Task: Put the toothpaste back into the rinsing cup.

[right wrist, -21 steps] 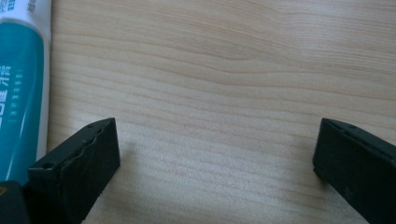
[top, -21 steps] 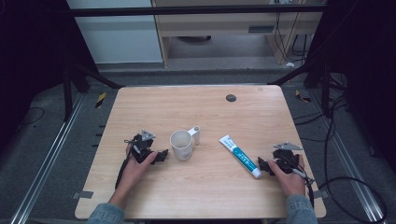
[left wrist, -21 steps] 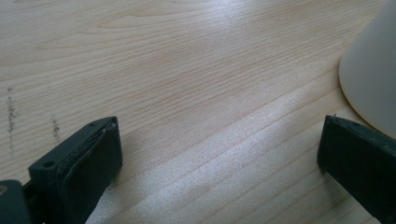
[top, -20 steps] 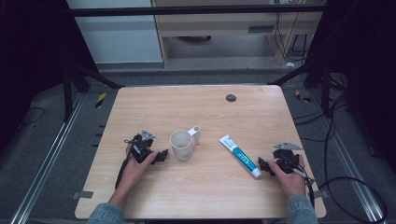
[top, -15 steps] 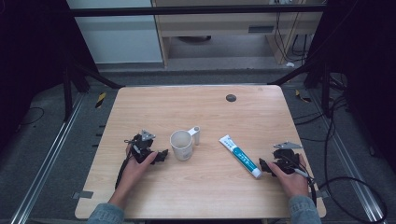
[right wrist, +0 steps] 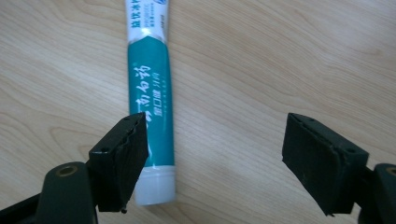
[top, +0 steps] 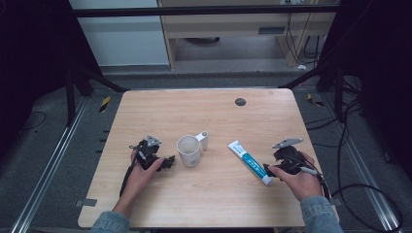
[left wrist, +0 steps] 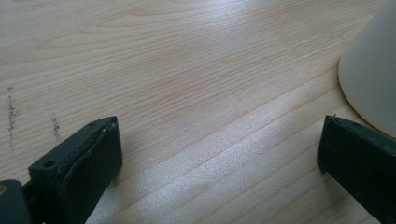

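right gripper (top: 270, 170) has edged nearer the toothpaste tube (top: 250, 161), cap toward its spread fingers

Open right tool (right wrist: 215, 158) straddles toothpaste tube (right wrist: 152, 98) on table (right wrist: 280, 56).

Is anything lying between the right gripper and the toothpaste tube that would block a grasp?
Nothing visible does. The right gripper is open, with the toothpaste tube partly between its jaws, its cap end beside one jaw. Bare table lies on both sides; the mug stands well off.
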A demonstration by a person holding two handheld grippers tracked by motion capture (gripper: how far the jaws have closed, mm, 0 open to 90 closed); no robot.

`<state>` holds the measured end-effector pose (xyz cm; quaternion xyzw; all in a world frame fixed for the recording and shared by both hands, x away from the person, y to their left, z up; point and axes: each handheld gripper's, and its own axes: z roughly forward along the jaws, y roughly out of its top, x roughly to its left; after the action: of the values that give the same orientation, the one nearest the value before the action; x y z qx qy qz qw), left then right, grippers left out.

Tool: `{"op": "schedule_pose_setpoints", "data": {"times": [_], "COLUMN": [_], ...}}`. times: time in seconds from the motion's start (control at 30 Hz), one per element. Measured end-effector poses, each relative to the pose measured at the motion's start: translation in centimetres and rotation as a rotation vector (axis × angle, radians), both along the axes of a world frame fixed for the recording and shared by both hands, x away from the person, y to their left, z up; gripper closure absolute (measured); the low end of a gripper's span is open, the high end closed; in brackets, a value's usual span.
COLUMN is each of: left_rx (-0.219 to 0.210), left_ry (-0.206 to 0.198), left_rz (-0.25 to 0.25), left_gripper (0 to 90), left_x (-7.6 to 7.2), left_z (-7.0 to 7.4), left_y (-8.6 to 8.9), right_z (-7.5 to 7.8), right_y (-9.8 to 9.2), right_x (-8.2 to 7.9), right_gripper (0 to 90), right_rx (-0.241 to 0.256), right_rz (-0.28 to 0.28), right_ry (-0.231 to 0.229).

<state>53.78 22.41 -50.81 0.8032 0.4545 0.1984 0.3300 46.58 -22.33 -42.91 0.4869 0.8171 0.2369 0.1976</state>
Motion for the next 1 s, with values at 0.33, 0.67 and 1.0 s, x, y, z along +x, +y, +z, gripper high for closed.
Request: {"op": "schedule_pose_setpoints", "data": {"times": [0.33, 0.67, 1.0], "left_rx": [-0.006, -0.006, -0.002], "left_ry": [-0.002, -0.002, 0.000], "left_rz": [-0.004, -0.008, -0.013], "left_gripper": [0.0, 0.0, 0.0], "left_x": [0.0, 0.0, 0.0], "left_z": [0.0, 0.0, 0.0], "left_y": [0.1, 0.1, 0.2], "right_z": [1.5, 1.4, 1.1], "right_y": [2.1, 4.1, 5.2], "right_x": [1.5, 2.4, 3.7], "right_gripper": [27.9, 31.1, 33.4], "right_rx": [-0.021, -0.030, -0.042], "right_rz": [0.039, 0.070, 0.075], "right_ry": [0.062, 0.100, 0.142]}}
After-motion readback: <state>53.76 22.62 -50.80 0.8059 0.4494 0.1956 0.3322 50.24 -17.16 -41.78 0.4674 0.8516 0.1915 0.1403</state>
